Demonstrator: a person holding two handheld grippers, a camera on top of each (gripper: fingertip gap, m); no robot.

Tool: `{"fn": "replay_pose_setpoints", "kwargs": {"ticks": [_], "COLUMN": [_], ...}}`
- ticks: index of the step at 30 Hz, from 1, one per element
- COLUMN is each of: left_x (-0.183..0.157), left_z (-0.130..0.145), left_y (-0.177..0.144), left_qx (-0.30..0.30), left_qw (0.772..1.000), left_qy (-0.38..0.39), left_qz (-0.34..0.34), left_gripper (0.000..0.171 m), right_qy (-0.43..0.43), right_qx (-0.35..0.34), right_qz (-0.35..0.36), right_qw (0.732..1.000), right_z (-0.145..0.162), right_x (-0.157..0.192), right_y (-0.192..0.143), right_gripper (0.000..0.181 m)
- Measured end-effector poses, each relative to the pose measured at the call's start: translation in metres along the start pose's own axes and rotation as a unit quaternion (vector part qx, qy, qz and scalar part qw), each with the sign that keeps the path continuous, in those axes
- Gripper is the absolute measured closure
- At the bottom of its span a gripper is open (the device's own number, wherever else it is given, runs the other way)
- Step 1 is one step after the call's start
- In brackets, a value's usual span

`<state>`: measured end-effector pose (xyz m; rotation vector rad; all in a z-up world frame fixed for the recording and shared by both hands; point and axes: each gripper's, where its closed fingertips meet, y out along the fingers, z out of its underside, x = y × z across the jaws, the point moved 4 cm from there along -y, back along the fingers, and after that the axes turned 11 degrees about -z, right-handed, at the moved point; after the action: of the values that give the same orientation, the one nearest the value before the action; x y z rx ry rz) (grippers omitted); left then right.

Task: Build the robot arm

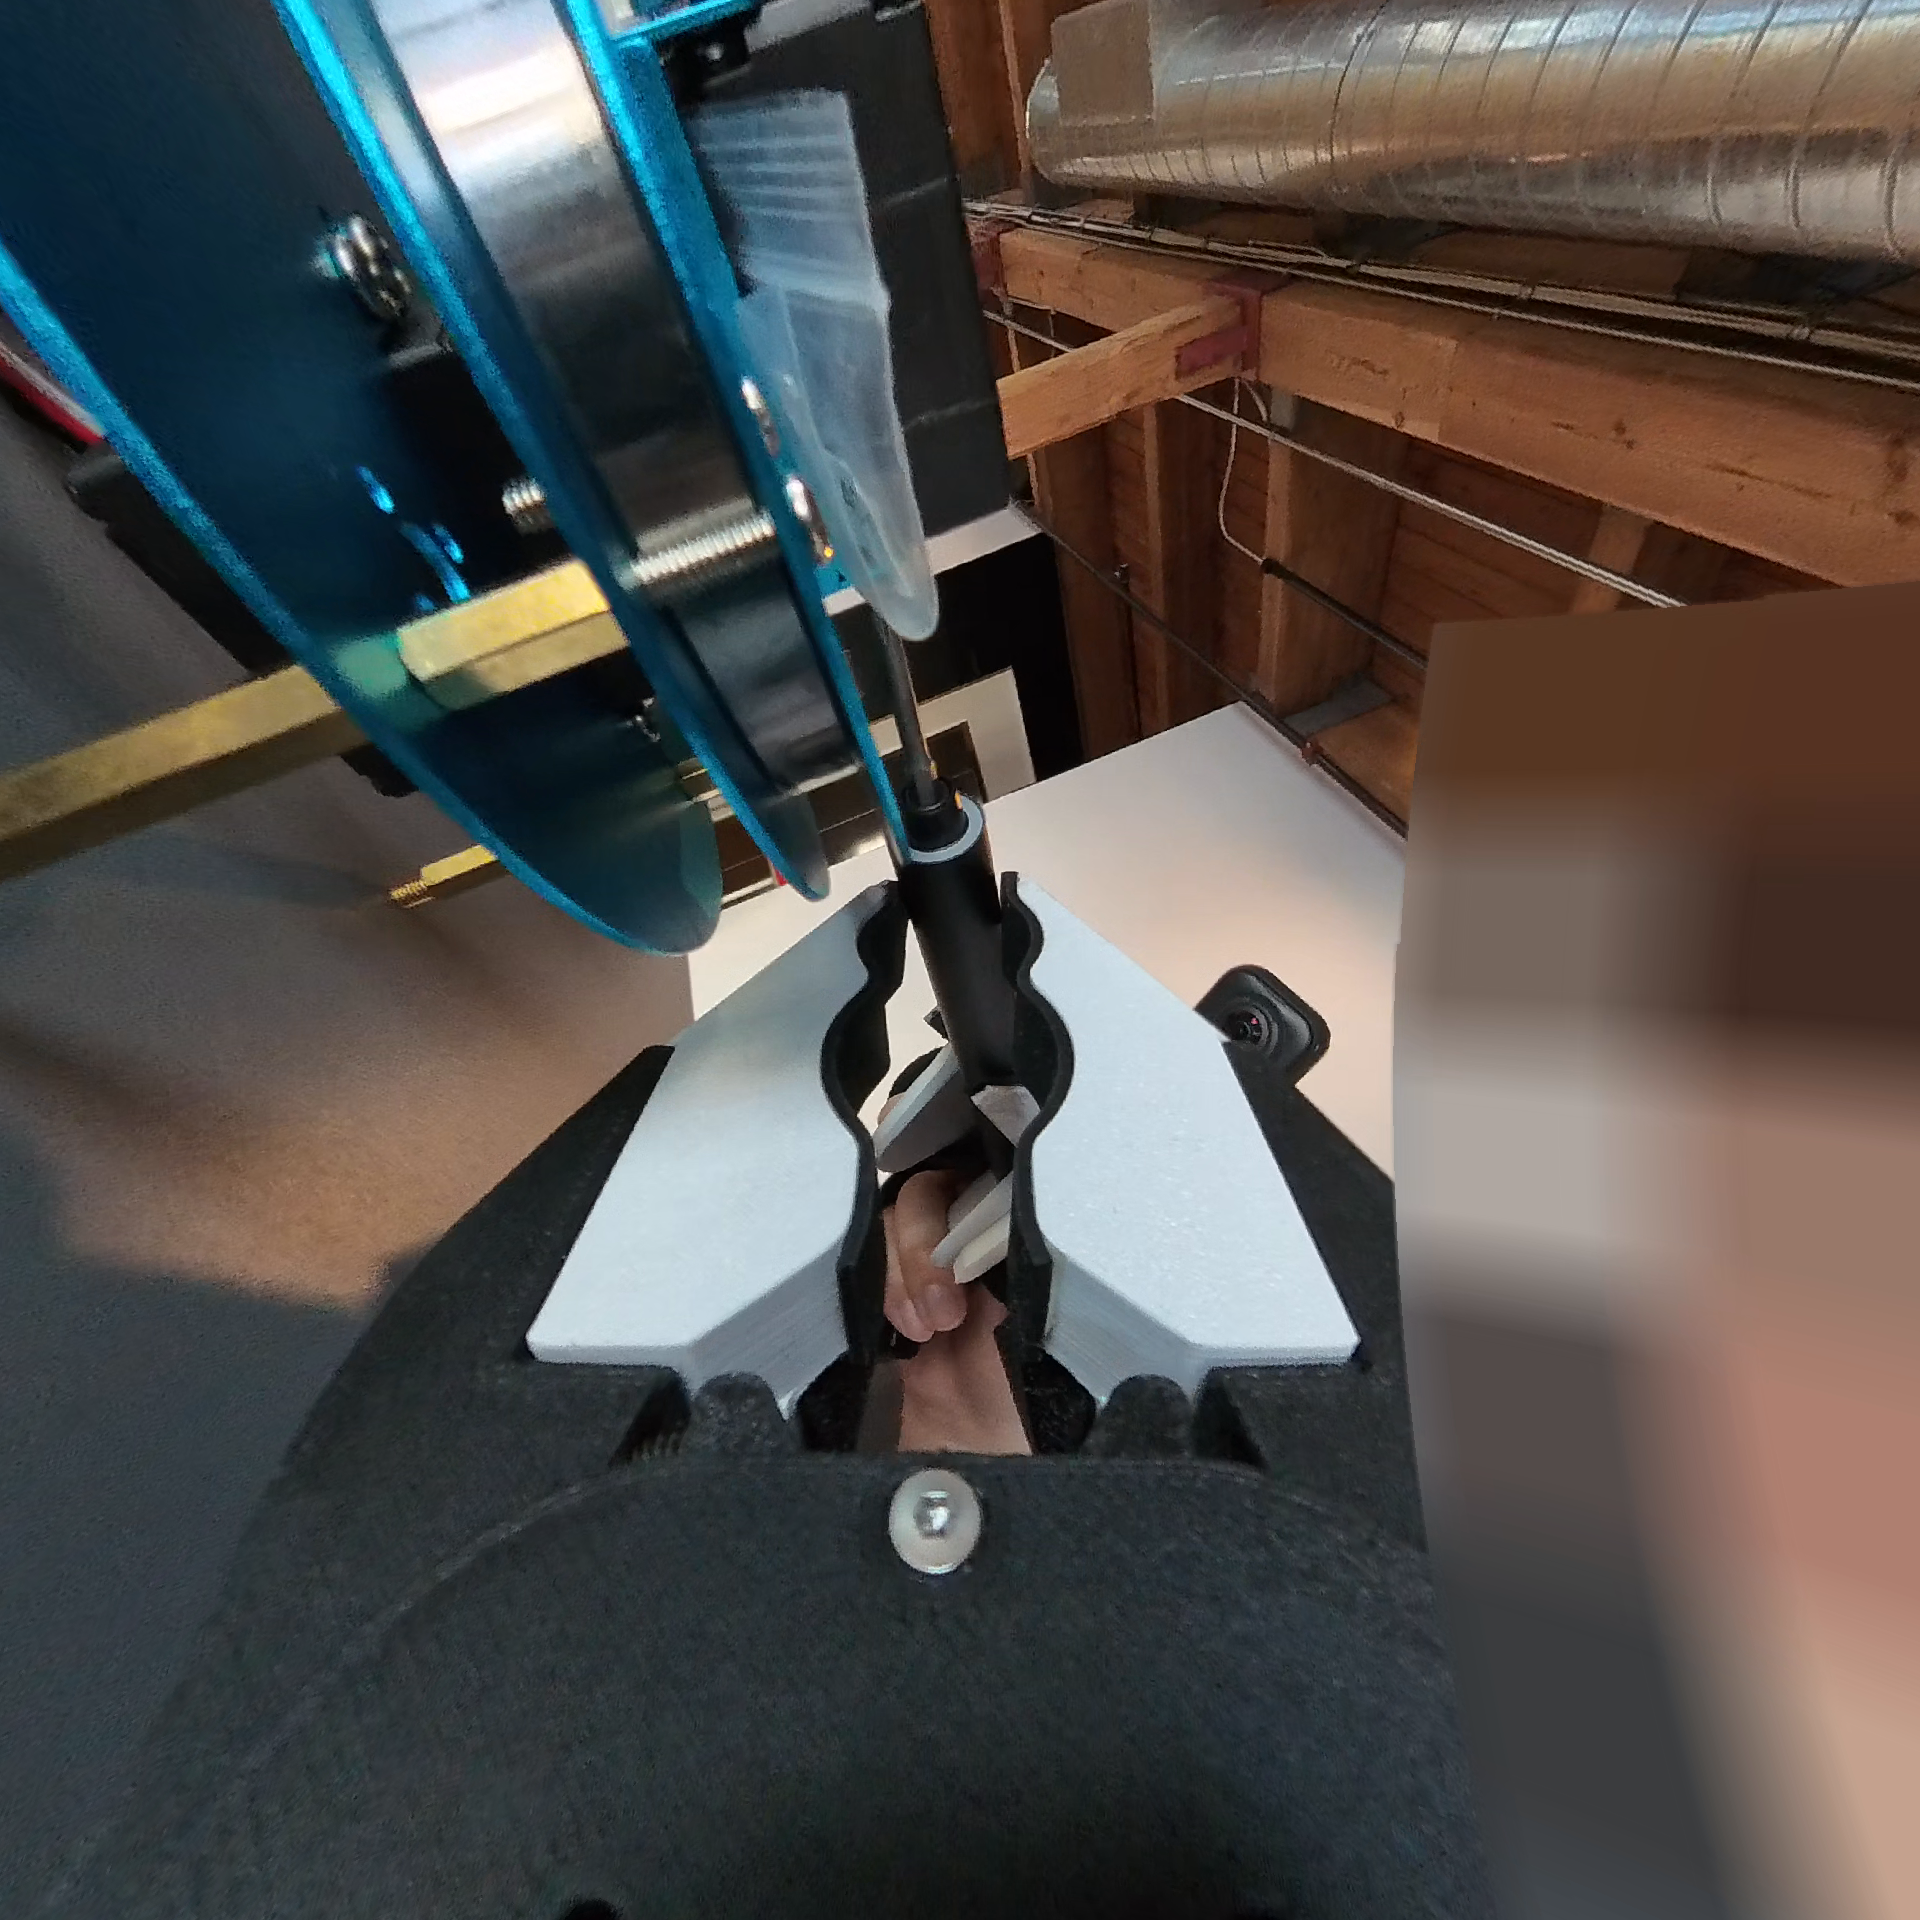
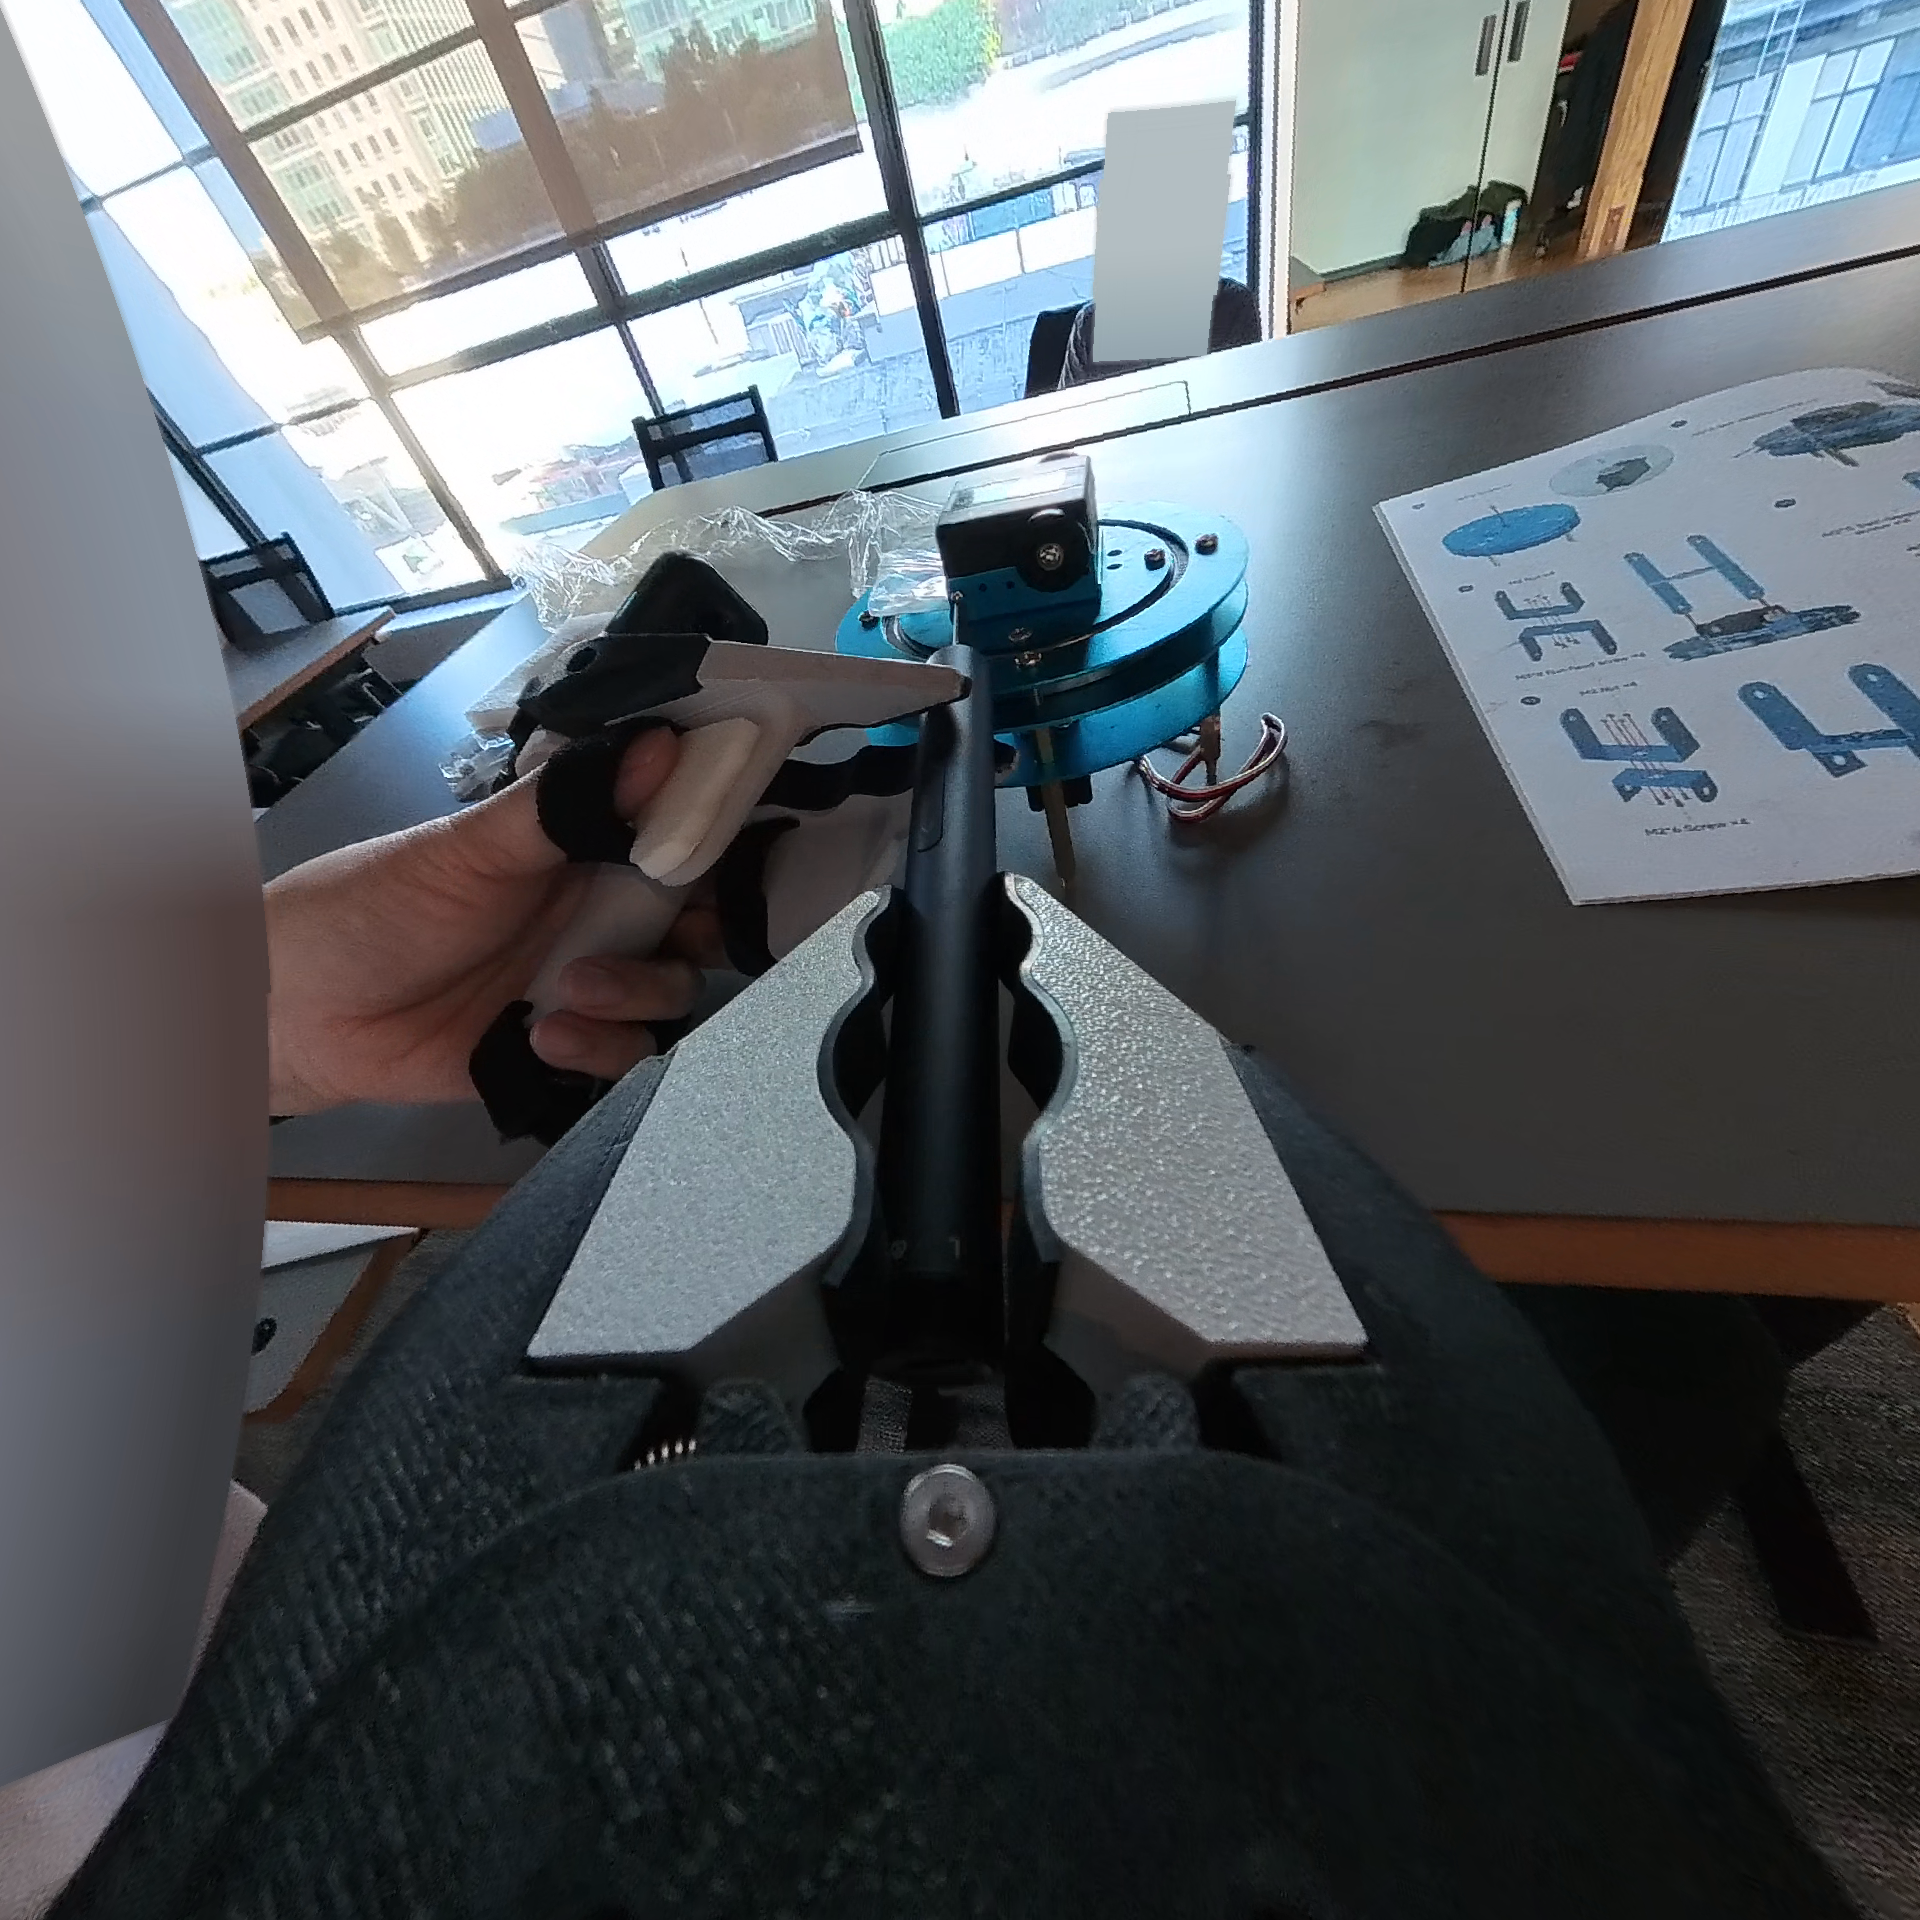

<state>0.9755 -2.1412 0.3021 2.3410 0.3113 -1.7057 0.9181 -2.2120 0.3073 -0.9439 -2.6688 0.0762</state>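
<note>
My left gripper (image 1: 948,902) is shut on the front end of a black electric screwdriver (image 1: 956,945). Its thin shaft (image 1: 906,707) runs up to the rim of a blue two-plate round assembly (image 1: 312,343) with brass standoffs. My right gripper (image 2: 943,894) is shut on the same screwdriver's body (image 2: 940,987), which points at the assembly (image 2: 1132,634) on the dark table (image 2: 1351,987). A black servo (image 2: 1013,530) sits on a blue bracket on top. The left gripper (image 2: 961,681), held by a hand, meets the screwdriver's tip end from the left.
A printed sheet with blue diagrams (image 2: 1662,644) lies at the right. A red-and-white wire loop (image 2: 1231,764) lies by the assembly, with crumpled clear plastic (image 2: 727,540) behind it. Chairs and windows stand beyond. Wooden beams and a silver duct (image 1: 1455,125) are overhead. About 7 cm separates my left fingertips from the black servo (image 2: 1013,530).
</note>
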Motion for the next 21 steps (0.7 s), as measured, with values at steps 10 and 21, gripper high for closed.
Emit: {"fn": "replay_pose_setpoints", "kwargs": {"ticks": [10,21], "left_x": [0.0006,0.0004], "left_z": [-0.0009,-0.0014], "left_y": [0.0001,0.0002], "left_qx": [-0.003,-0.004], "left_qw": [1.0,1.0], "left_qy": [-0.004,-0.01], "left_qz": [-0.005,0.001], "left_gripper": [0.156,0.157], "right_qy": [0.018,-0.006], "right_qx": [-0.01,0.002], "right_qz": [-0.014,-0.02], "right_qw": [1.0,1.0], "right_z": [0.0016,-0.0005], "right_x": [-0.003,-0.0052], "right_y": [0.0007,0.0008], "right_gripper": [0.165,0.165]}}
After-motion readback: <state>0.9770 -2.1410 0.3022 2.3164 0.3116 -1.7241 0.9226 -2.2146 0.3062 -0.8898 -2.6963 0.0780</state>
